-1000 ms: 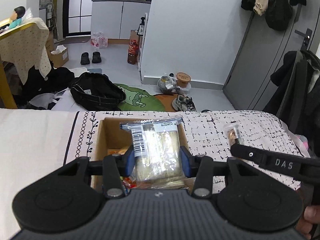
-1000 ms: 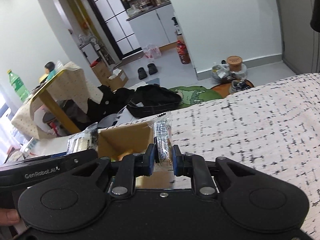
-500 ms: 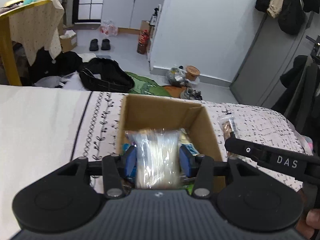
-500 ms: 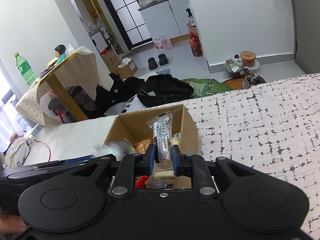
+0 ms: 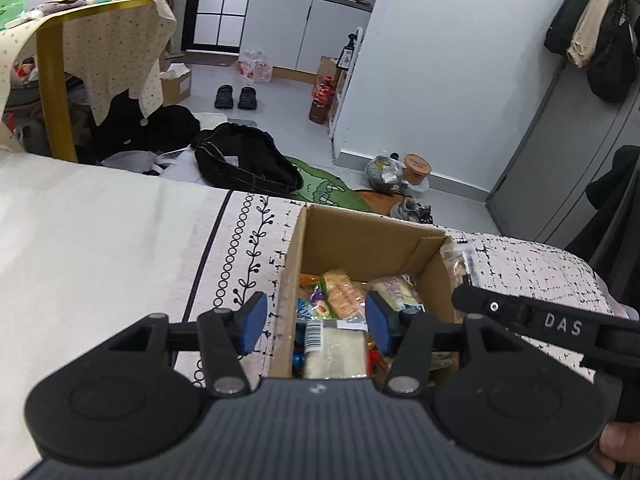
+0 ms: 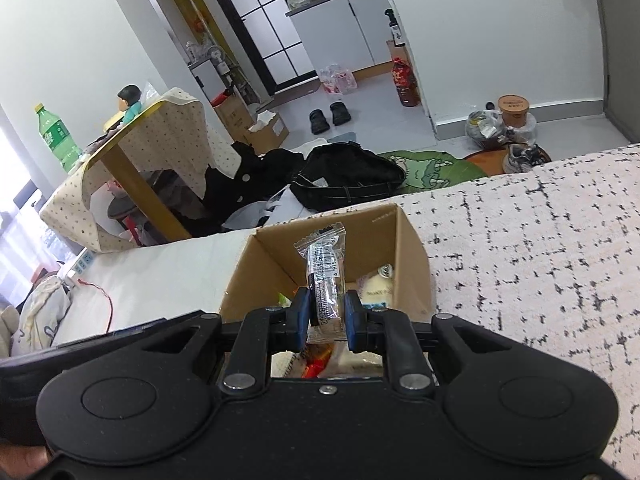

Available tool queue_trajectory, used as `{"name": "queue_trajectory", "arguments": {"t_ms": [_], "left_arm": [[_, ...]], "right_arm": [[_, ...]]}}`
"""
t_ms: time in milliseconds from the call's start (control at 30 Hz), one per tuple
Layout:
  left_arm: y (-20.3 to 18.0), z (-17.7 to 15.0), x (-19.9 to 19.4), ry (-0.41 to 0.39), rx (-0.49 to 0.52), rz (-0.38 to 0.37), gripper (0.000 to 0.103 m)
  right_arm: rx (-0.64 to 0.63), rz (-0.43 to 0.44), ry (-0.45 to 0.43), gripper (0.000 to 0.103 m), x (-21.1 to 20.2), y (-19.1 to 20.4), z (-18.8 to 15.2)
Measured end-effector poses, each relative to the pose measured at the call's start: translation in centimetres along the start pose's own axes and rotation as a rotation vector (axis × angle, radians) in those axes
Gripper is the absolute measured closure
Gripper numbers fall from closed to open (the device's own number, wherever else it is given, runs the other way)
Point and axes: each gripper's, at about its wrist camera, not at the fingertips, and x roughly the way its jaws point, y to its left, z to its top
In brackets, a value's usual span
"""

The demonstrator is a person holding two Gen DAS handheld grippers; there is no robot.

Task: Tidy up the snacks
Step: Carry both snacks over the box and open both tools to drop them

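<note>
L gripper (image 5: 314,322) jaws opening, pads clear of the pale snack pack (image 5: 334,346) lying in the cardboard box (image 5: 370,236) w/ other snacks. R gripper (image 6: 327,316) clamped on clear-wrapped snack bar (image 6: 325,276), upright over box, which sits on patterned cloth (image 6: 540,264).

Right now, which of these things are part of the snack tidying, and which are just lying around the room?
Part of the job:
cardboard box
clear snack packet in the right gripper
packet with a barcode under the opening left gripper

Lying about:
black slippers
green bottle
black bag
</note>
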Motion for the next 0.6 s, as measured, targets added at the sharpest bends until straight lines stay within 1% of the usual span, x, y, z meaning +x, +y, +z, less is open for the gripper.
{"name": "queue_trajectory", "arguments": {"t_ms": [67,133,167,233,267,400,533,600], "left_arm": [[0.1,0.0,0.0,0.002,-0.011,0.005,0.05],[0.2,0.0,-0.1,0.001,-0.011,0.013,0.05],[0.2,0.0,-0.1,0.0,-0.012,0.019,0.049],[0.1,0.0,0.1,0.002,-0.016,0.023,0.048],[0.1,0.0,0.1,0.003,-0.018,0.023,0.046],[-0.2,-0.1,0.6,0.019,-0.021,0.025,0.041],[-1.1,-0.2,1.1,0.036,-0.021,0.015,0.033],[-1.4,-0.3,1.2,0.04,-0.022,0.017,0.032]], "right_arm": [[0.012,0.024,-0.005,0.074,0.4,-0.1,0.1],[0.01,0.016,-0.006,0.043,0.6,-0.3,0.1],[0.011,0.005,-0.009,0.041,0.6,-0.5,0.0],[0.017,0.011,-0.003,0.041,0.4,-1.0,-0.1],[0.021,0.017,0.003,0.041,0.3,-1.3,-0.2],[0.007,0.0,0.011,0.041,-0.7,-2.1,-0.5],[0.017,-0.014,0.025,0.041,-1.5,-3.0,-0.7],[0.009,-0.025,0.025,0.041,-2.2,-3.3,-0.9]]}}
